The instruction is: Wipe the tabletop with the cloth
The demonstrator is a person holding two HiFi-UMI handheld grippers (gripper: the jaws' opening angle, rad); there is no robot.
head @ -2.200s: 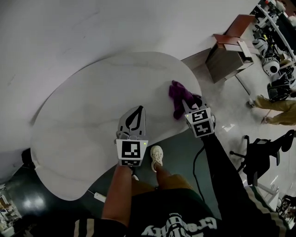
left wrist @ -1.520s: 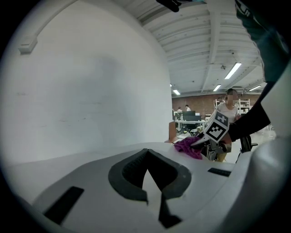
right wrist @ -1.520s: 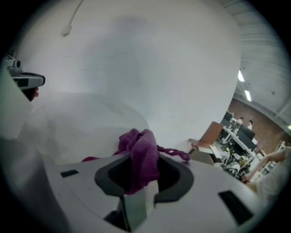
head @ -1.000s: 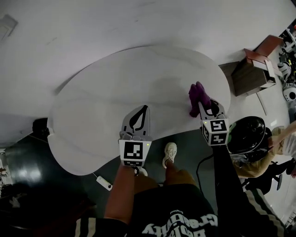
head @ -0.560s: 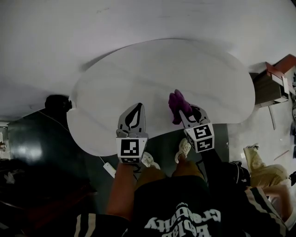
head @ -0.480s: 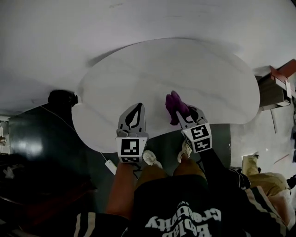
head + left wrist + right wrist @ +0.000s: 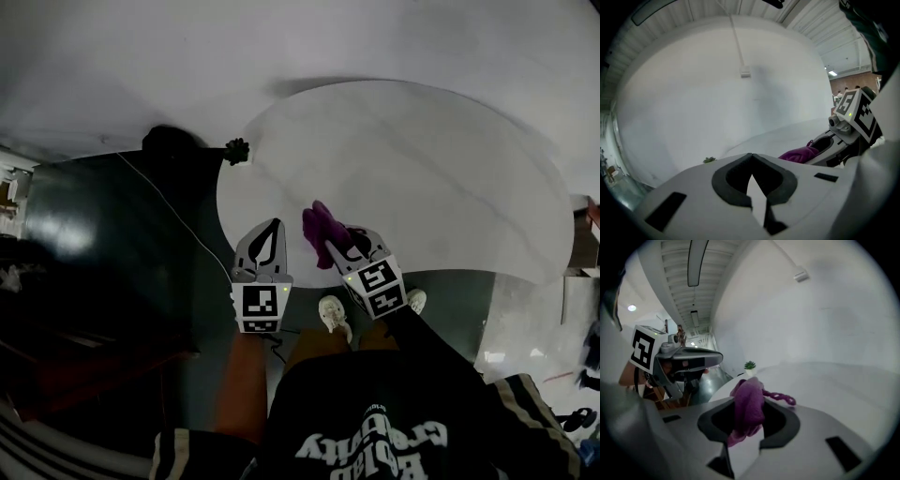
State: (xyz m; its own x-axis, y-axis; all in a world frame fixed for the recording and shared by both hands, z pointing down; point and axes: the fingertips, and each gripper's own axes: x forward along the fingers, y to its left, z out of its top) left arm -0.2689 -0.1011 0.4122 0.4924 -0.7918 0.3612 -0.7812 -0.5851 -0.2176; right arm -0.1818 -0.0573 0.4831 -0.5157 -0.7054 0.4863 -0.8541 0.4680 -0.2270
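The purple cloth [image 7: 321, 231] is bunched between the jaws of my right gripper [image 7: 336, 249], which is shut on it and holds it over the near left part of the white oval tabletop [image 7: 422, 169]. In the right gripper view the cloth [image 7: 748, 405] hangs out of the jaws, with a thin strand trailing to the right. My left gripper [image 7: 272, 231] is close beside it on the left, at the table's near left edge. It is shut with nothing in it. In the left gripper view the right gripper [image 7: 843, 138] and the cloth [image 7: 799, 153] show at the right.
A small potted plant [image 7: 234, 150] stands at the table's far left end. Left of the table are dark floor and a thin cable [image 7: 169, 216]. A white wall rises behind the table. The person's shoes [image 7: 333, 314] are under the near edge.
My right gripper has carried the cloth leftward along the table's near side, from the right end to the left part. It now sits right beside the left gripper, which stays shut.
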